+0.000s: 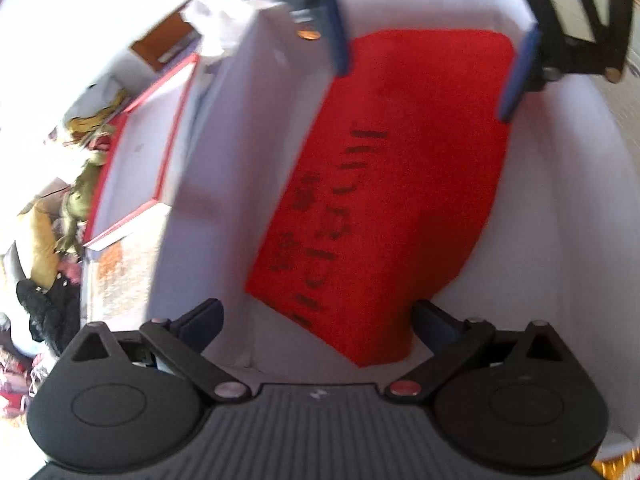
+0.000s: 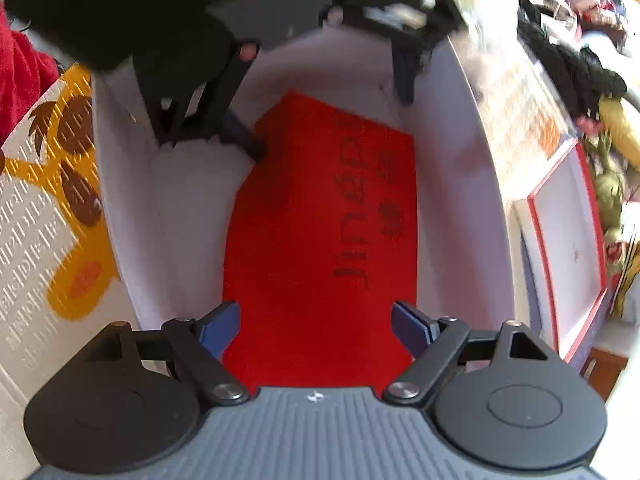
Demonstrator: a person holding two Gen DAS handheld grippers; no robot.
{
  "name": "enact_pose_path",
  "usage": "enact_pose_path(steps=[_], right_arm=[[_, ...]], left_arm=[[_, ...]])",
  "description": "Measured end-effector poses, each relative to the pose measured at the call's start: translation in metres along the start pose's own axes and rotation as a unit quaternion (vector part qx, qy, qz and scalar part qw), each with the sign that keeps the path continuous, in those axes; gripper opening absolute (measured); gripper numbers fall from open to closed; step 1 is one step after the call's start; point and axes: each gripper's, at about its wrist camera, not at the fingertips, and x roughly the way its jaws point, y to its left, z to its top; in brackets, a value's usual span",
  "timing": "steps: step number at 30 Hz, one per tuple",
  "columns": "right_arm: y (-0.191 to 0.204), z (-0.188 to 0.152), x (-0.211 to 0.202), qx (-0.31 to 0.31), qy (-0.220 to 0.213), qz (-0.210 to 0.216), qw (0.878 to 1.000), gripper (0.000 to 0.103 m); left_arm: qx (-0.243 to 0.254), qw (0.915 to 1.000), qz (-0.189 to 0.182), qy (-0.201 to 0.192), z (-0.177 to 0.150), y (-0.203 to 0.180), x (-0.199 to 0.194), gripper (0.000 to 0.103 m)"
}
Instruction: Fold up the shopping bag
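Left wrist view: left gripper point(image 1: 316, 320) has its blue-padded fingers point(image 1: 202, 320) spread wide, holding nothing. The shopping bag point(image 1: 208, 208), white with a red panel point(image 1: 384, 200), fills the frame directly ahead and between the fingers; whether the pads touch it cannot be told. Dark lettering runs along the red panel, too blurred here to read. The right gripper point(image 1: 424, 76) faces in from the top, also spread apart, its pads over the far end of the red panel. To the left: a white box with red edging point(image 1: 140, 152) and a heap of cloth items point(image 1: 52, 240). Right wrist view: right gripper point(image 2: 316, 328) parted wide, empty, the bag's red panel point(image 2: 304, 248) lying between and beyond its fingers, white walls point(image 2: 176, 208) rising on both sides. The lettering partly reads "Jingd…", rest unclear. The left gripper point(image 2: 328, 116) hangs opposite at the top, blocking the bag's far end. A printed sheet with a yellow-and-brown pattern point(image 2: 60, 208) lies left; the red-edged box point(image 2: 568, 248) lies right.
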Motion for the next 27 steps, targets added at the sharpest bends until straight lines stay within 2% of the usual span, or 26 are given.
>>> enact_pose_path(steps=[3, 4, 12, 15, 17, 22, 27], right_arm=[[-0.007, -0.006, 0.001, 0.021, -0.002, 0.034, 0.999, 0.085], [-0.008, -0.006, 0.0, 0.021, -0.005, 0.032, 0.999, 0.085], [-0.019, 0.004, -0.001, 0.004, -0.028, -0.038, 0.999, 0.086], [-0.023, 0.008, 0.002, -0.013, -0.023, -0.082, 0.996, 0.087], [-0.028, 0.009, 0.004, -0.031, -0.005, -0.08, 0.996, 0.087], [-0.049, 0.01, 0.015, -0.009, 0.027, -0.045, 0.999, 0.087], [-0.072, 0.007, 0.035, -0.01, 0.041, -0.099, 0.994, 0.087]], left_arm=[[-0.02, 0.9998, 0.003, 0.001, 0.002, 0.008, 0.004, 0.1], [-0.025, 0.9997, 0.005, 0.0, 0.002, 0.01, 0.005, 0.1], [-0.055, 0.9983, 0.011, -0.016, 0.009, 0.023, 0.008, 0.097], [-0.065, 0.9975, 0.017, -0.022, 0.009, 0.027, 0.007, 0.096], [-0.074, 0.9968, 0.015, -0.025, 0.009, 0.031, 0.005, 0.095], [-0.1, 0.9943, 0.011, -0.036, 0.01, 0.041, 0.0, 0.092], [-0.116, 0.9922, 0.005, -0.046, 0.011, 0.052, 0.001, 0.091]])
